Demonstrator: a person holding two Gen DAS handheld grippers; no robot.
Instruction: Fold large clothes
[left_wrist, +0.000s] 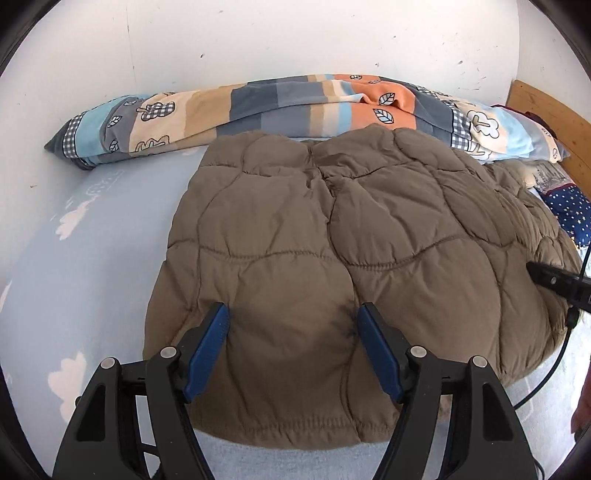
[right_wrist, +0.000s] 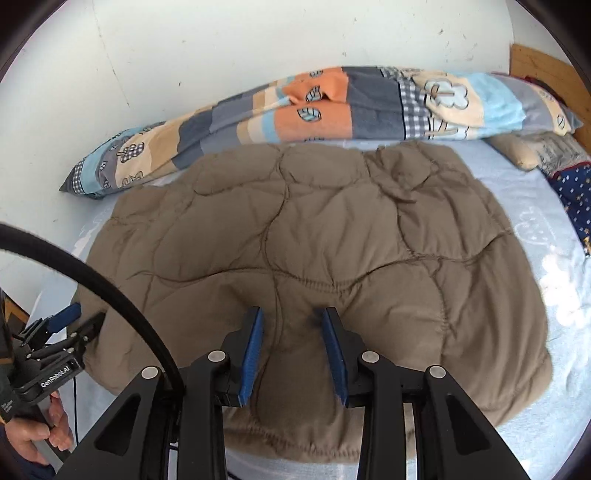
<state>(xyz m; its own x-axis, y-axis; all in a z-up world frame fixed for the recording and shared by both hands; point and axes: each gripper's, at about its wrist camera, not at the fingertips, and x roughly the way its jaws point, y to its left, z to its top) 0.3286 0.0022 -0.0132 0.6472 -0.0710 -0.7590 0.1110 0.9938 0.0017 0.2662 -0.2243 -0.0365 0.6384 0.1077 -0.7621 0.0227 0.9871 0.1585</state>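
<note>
**Both grippers over the quilted jacket**

We see the brown quilted jacket (left_wrist: 332, 258) lying flat on the bed (left_wrist: 74, 277), its far edge just beside the patterned duvet (left_wrist: 258, 103) along the wall. Our left hand-held gripper (left_wrist: 291, 314) stands wide above the near hem, gripping nothing. Our right hand-held gripper (right_wrist: 291, 314) stands narrower; its blue pads (right_wrist: 253, 350) seem to rest against the fabric without pinching, though we cannot be sure.

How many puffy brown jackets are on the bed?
1. The puffy brown quilted jacket lies spread on the light blue bedsheet, in front of the rolled patchwork quilt. Nothing shows underneath.
</note>
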